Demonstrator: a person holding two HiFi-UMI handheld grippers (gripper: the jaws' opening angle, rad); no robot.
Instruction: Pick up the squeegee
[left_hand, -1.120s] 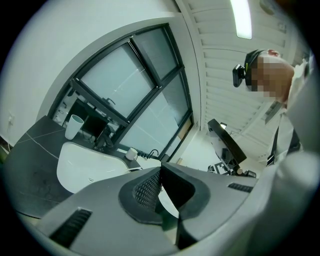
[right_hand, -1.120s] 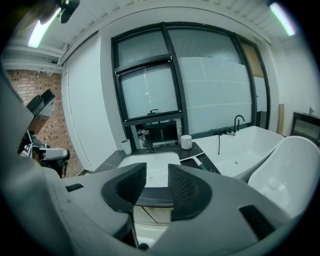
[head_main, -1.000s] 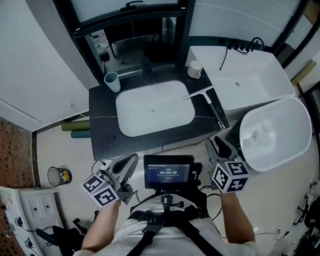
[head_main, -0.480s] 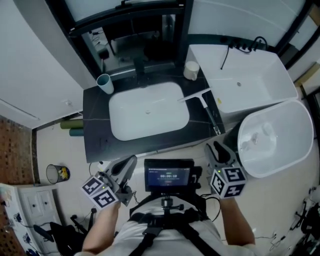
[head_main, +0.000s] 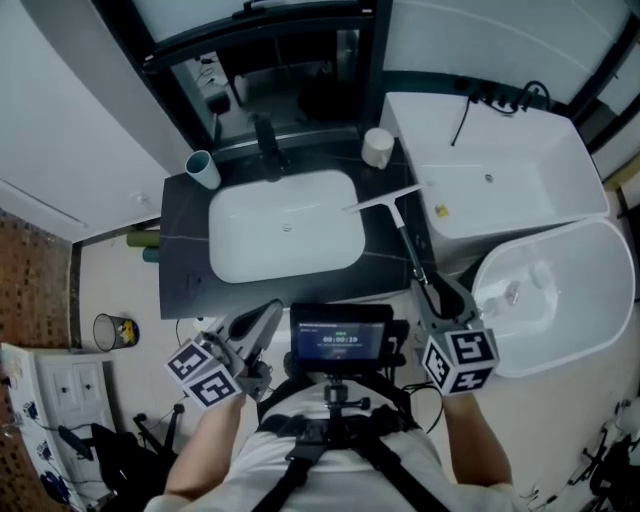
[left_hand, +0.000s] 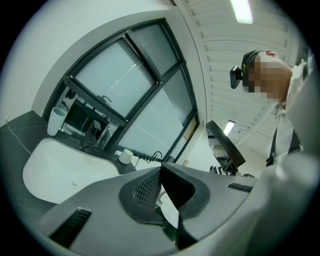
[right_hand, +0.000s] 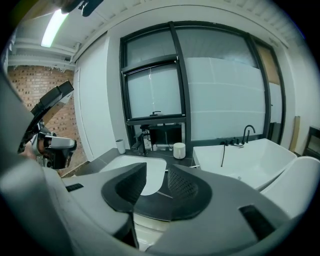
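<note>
Both my tools have moved nearer the worktop (head_main: 185, 290). The squeegee (head_main: 405, 235) lies there, right of centre, handle end near my open, empty right tool (head_main: 432, 292). My left tool (head_main: 262, 318) is closed. The squeegee looks light and stiff; I'd pinch the thin handle.

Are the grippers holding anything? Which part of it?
Nothing is held. The left gripper and the right gripper are both empty. The squeegee lies on the counter beside the sink.
</note>
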